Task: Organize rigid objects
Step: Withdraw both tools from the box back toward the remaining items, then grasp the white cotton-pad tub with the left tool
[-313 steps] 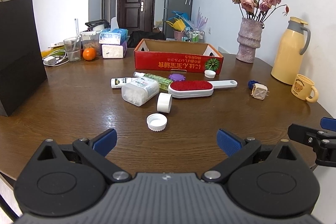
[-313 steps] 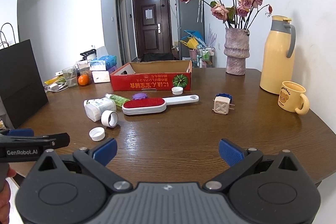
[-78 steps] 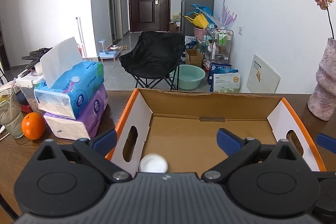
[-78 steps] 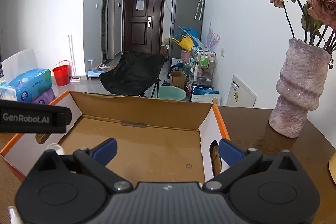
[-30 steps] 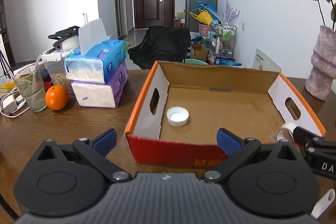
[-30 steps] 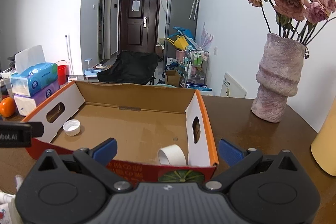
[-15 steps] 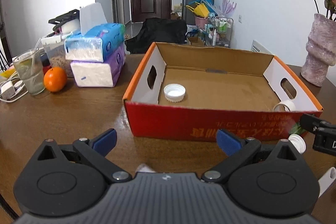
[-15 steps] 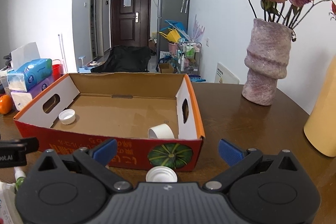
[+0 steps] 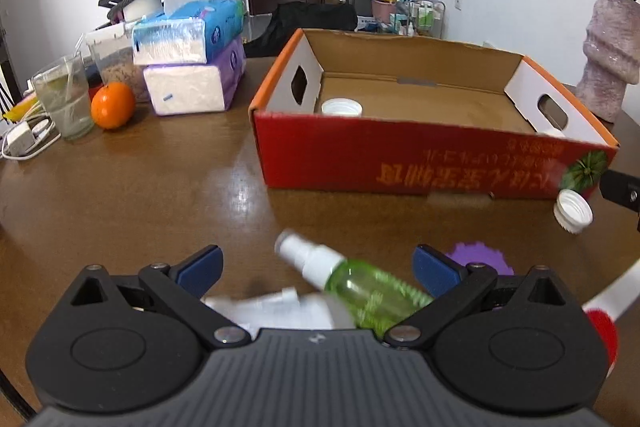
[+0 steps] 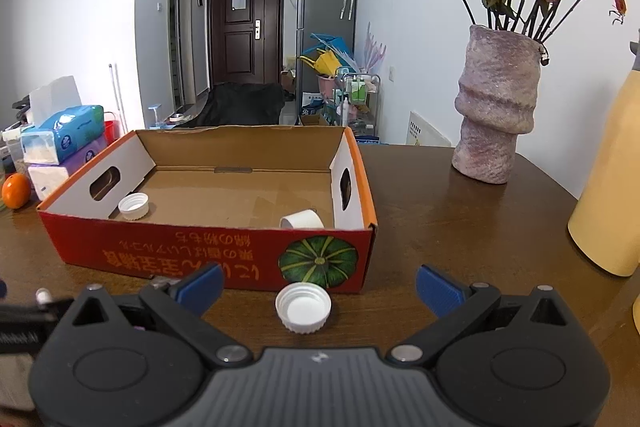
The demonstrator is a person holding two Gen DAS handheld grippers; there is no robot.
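Both claws hang wide open and empty over the table (image 9: pixel 120 195). The left claw (image 9: pixel 316 265) has a green spray bottle (image 9: pixel 360 287) lying slantwise between its spread fingers, white nozzle pointing ahead and to the left, with a white tube (image 9: pixel 280 307) just under the claw body beside it. The right claw (image 10: pixel 318 285) has a white bottle cap (image 10: pixel 303 308) sitting open side up on the table, centred between its fingers and just short of the red cardboard box (image 10: pixel 180 251) ahead. Two pieces already lie in the box: a cap (image 10: pixel 133 206) in the near left corner and a white ring (image 10: pixel 302 219) at the near right. The step in hand looks like the next pair of pickups. For the cap, come straight down so the pads meet the ribbed rim on opposite sides; it is light and could skate away if one pad lands first. For the bottle, turn the left claw so it closes across the round body rather than along it, clear of the tube, or it may roll.
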